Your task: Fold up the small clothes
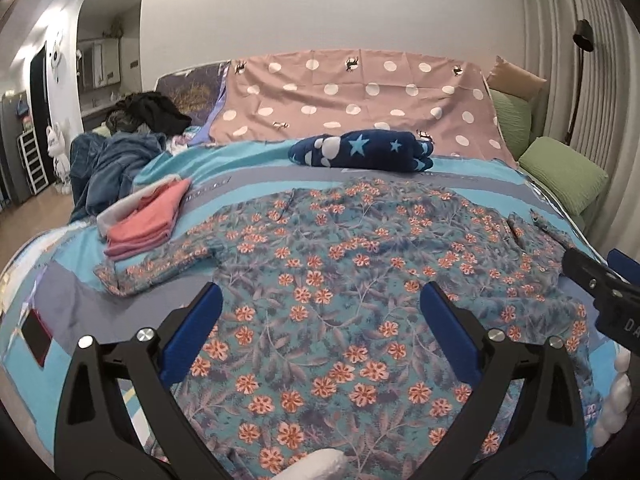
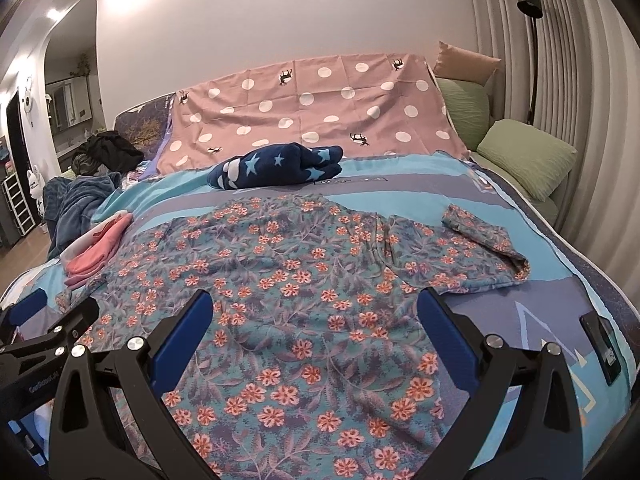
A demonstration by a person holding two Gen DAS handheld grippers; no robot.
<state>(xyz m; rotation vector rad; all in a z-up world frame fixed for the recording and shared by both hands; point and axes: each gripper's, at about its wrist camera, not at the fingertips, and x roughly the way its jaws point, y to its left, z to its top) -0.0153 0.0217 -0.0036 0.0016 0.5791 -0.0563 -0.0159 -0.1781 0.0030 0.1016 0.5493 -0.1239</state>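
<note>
Here the floral shirt (image 1: 340, 280)'s near hem is seemingly cut off.

Warm ceiling light upper left, sharp focus, fisheye-bent edges

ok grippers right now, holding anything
left gripper: open, empty, above the floral shirt
right gripper: open, empty, above the same shirt
</note>
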